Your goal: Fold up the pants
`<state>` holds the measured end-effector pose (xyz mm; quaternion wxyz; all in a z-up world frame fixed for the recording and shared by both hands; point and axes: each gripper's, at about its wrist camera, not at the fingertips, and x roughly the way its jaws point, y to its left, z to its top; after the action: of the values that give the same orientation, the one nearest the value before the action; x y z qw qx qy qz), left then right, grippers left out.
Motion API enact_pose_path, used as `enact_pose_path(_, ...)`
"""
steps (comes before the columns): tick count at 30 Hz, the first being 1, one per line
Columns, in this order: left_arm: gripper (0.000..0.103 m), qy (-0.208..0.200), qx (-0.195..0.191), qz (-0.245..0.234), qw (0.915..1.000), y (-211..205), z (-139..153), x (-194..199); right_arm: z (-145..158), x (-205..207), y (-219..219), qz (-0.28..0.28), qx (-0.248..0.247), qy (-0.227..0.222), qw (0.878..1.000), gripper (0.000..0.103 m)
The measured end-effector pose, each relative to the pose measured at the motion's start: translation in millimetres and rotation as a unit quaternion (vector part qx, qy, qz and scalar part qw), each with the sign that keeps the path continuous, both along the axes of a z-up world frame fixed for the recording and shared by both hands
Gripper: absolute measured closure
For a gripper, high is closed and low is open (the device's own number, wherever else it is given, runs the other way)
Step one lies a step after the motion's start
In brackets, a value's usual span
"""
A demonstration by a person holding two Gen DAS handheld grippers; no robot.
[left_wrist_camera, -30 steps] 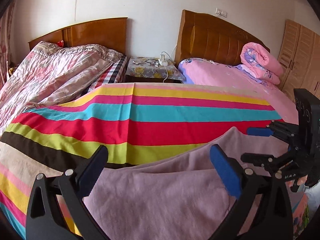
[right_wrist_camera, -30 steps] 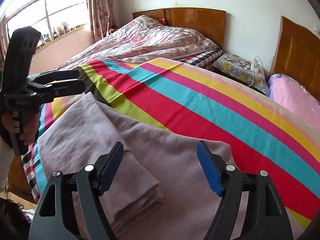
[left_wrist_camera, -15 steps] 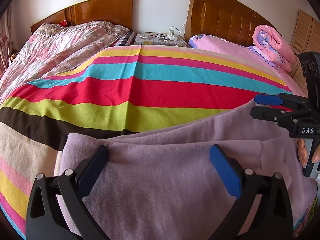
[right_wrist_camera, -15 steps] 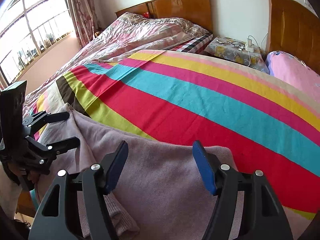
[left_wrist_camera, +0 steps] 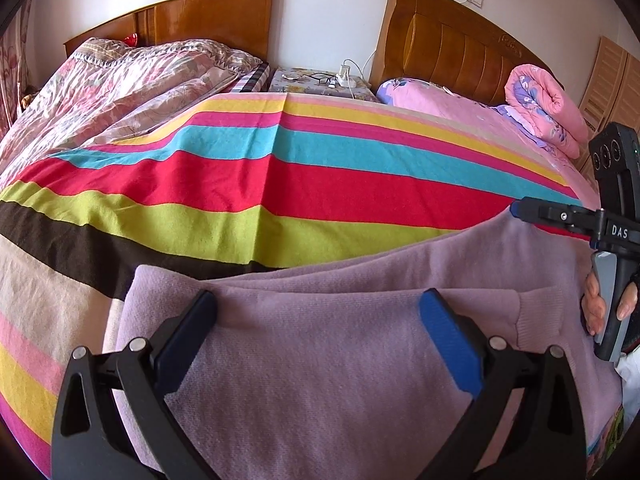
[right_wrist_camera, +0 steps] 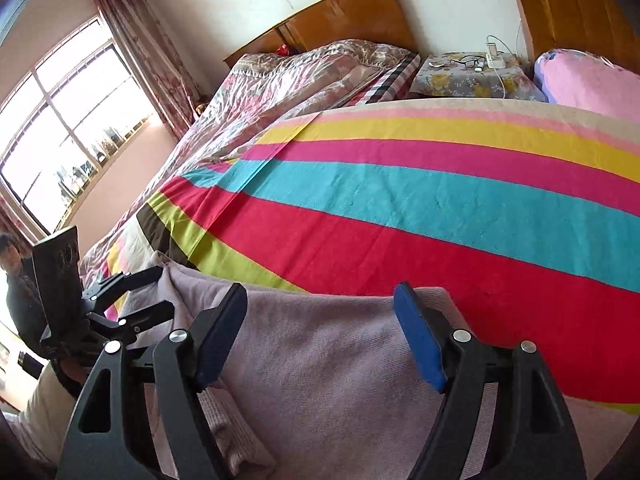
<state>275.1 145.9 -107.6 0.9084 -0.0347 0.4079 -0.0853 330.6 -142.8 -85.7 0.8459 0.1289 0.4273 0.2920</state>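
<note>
The lilac pants [left_wrist_camera: 320,380] lie folded in layers on the striped blanket [left_wrist_camera: 280,184] at the near edge of the bed. My left gripper [left_wrist_camera: 320,336] hovers low over them, open, with only flat cloth under its pads. In the right wrist view the same pants [right_wrist_camera: 320,380] spread beneath my right gripper [right_wrist_camera: 320,332]. Its jaws are opening and nothing is pinched between them. Each gripper shows in the other's view: the right gripper [left_wrist_camera: 520,216] at the pants' right end, and the left gripper [right_wrist_camera: 164,290] at their left end, both held by hands.
The striped blanket [right_wrist_camera: 400,240] covers the bed beyond the pants. A floral quilt [left_wrist_camera: 120,92] lies on the left bed and a rolled pink quilt [left_wrist_camera: 544,108] at the right headboard. Between them is a nightstand [left_wrist_camera: 320,80] with glasses. A person [right_wrist_camera: 16,280] stands by the window [right_wrist_camera: 60,140].
The left gripper came down closer to the pants, then held still. The right gripper slid across the pants and rolled, and its jaws stand a little wider than half a second ago.
</note>
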Motion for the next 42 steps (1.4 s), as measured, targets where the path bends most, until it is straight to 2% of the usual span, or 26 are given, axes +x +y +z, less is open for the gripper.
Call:
enact_pose_path(2,0.001,0.001,-0.003,-0.001,1.0000,1,1,0,16,-22,-30,-0.040,-0.010,-0.006,0.999,0.026)
enact_pose_path(3,0.001,0.001,-0.004,0.000,1.0000,1,2,0,23,-37,-44,-0.050,-0.019,-0.011,0.999,0.020)
enact_pose_path(4,0.001,-0.001,-0.002,0.003,1.0000,0,3,-1,28,-53,-57,-0.057,-0.035,-0.017,0.998,0.015)
enact_pose_path(6,0.002,-0.007,0.023,0.014,0.9996,-7,9,-5,32,-85,-78,-0.071,-0.088,-0.020,0.993,0.015)
enact_pose_path(8,0.002,-0.033,0.055,0.030,0.9974,-20,26,-20,29,-120,-92,-0.076,-0.147,-0.018,0.986,0.015)
enact_pose_path(11,0.001,-0.068,0.039,-0.007,0.9969,-49,49,-52,11,-168,-112,-0.070,-0.202,-0.011,0.977,0.015)
enact_pose_path(13,0.001,-0.066,0.041,-0.031,0.9965,-74,48,-69,-5,-193,-124,-0.089,-0.248,-0.011,0.965,0.015)
enact_pose_path(15,0.001,-0.051,0.058,-0.056,0.9954,-99,33,-79,-16,-212,-139,-0.101,-0.267,-0.018,0.958,0.015)
enact_pose_path(17,0.001,-0.028,0.091,-0.067,0.9932,-117,11,-81,-10,-234,-165,-0.125,-0.226,-0.038,0.965,0.015)
enact_pose_path(18,0.001,-0.016,0.102,-0.068,0.9923,-122,1,-82,-3,-247,-181,-0.147,-0.185,-0.045,0.971,0.016)
enact_pose_path(19,0.001,-0.014,0.105,-0.067,0.9921,-123,-6,-84,5,-263,-198,-0.177,-0.150,-0.057,0.971,0.015)
enact_pose_path(20,0.001,-0.026,0.097,-0.063,0.9929,-120,-8,-86,11,-279,-215,-0.209,-0.118,-0.068,0.968,0.015)
enact_pose_path(23,0.001,-0.010,0.079,-0.061,0.9949,-115,-10,-83,13,-321,-263,-0.291,-0.012,-0.056,0.955,0.015)
enact_pose_path(25,0.001,-0.011,0.081,-0.061,0.9948,-115,-12,-83,5,-342,-281,-0.315,0.053,-0.039,0.947,0.015)
enact_pose_path(28,0.001,-0.013,0.078,-0.061,0.9950,-113,-13,-83,-6,-351,-283,-0.331,0.069,-0.021,0.941,0.015)
enact_pose_path(31,0.001,-0.013,0.074,-0.063,0.9952,-112,-13,-83,-11,-339,-284,-0.345,0.076,-0.015,0.935,0.018)
enact_pose_path(36,0.001,-0.014,0.070,-0.066,0.9953,-110,-13,-84,-25,-313,-278,-0.353,0.112,0.054,0.927,0.018)
enact_pose_path(38,0.001,-0.015,0.070,-0.065,0.9953,-111,-13,-84,-36,-310,-275,-0.356,0.139,0.090,0.920,0.018)
enact_pose_path(40,0.001,-0.015,0.070,-0.065,0.9953,-110,-13,-84,-42,-309,-268,-0.335,0.179,0.100,0.920,0.018)
enact_pose_path(42,0.001,-0.015,0.070,-0.066,0.9953,-110,-13,-84,-43,-305,-260,-0.326,0.176,0.101,0.923,0.019)
